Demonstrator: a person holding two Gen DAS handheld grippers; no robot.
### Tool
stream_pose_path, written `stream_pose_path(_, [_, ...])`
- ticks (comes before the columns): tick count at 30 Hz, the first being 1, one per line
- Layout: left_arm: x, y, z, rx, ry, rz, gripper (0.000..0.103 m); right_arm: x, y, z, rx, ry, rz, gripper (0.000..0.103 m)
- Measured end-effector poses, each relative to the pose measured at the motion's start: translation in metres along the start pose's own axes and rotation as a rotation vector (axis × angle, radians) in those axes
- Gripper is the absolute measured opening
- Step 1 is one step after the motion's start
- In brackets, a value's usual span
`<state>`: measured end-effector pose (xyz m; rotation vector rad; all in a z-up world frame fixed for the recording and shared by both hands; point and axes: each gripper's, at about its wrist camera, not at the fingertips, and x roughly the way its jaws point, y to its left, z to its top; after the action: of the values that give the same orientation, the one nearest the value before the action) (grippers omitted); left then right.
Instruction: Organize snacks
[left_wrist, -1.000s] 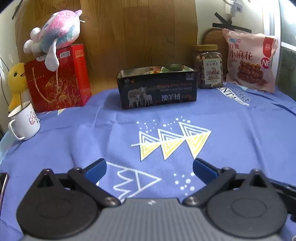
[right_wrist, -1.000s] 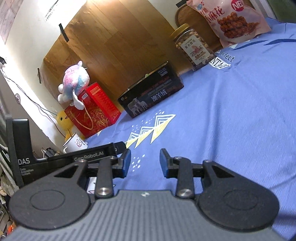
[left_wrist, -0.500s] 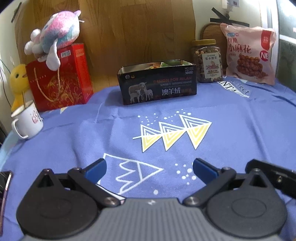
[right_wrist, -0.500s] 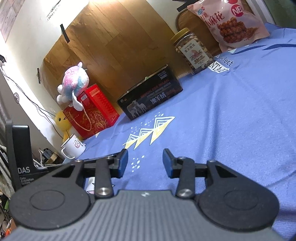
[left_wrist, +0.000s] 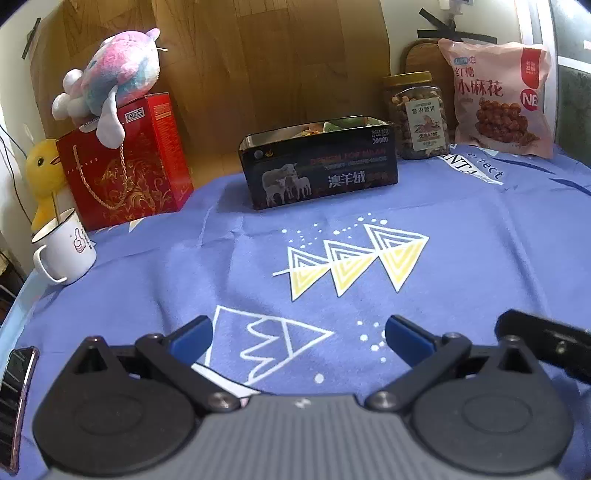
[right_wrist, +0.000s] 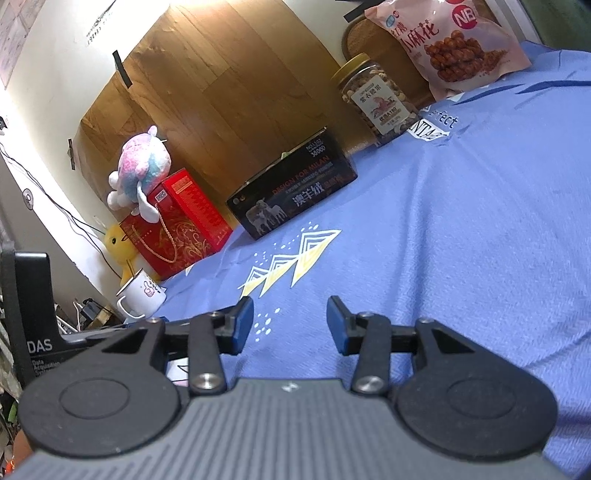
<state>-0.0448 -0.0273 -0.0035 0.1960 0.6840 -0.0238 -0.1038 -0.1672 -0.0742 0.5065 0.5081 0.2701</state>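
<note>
Your tin (left_wrist: 321, 173) already holds snacks; table (left_wrist: 461, 240) otherwise bare. Left gripper (left_wrist: 299, 338) fingers released, right gripper (right_wrist: 290, 325) fingers opening, empty.

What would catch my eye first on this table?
Probably the pastel plush toy lying on the red gift box at far left. Next, the open black tin with sheep printed on it, mid-table on the blue cloth, and the pink snack bag leaning at back right.
</note>
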Motion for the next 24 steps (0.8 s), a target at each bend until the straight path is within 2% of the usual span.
stream_pose_path(7, [0.0005, 0.0006, -0.0007, 0.017, -0.009, 0.03, 0.103, -0.0036, 0.0033, 0.0004, -0.027, -0.033, -0.004, 0.047])
stream_pose_path(24, [0.0002, 0.0048, 0.0, 0.037, -0.038, 0.105, 0.103, -0.004, 0.0029, -0.0009, -0.018, -0.037, -0.008, 0.047])
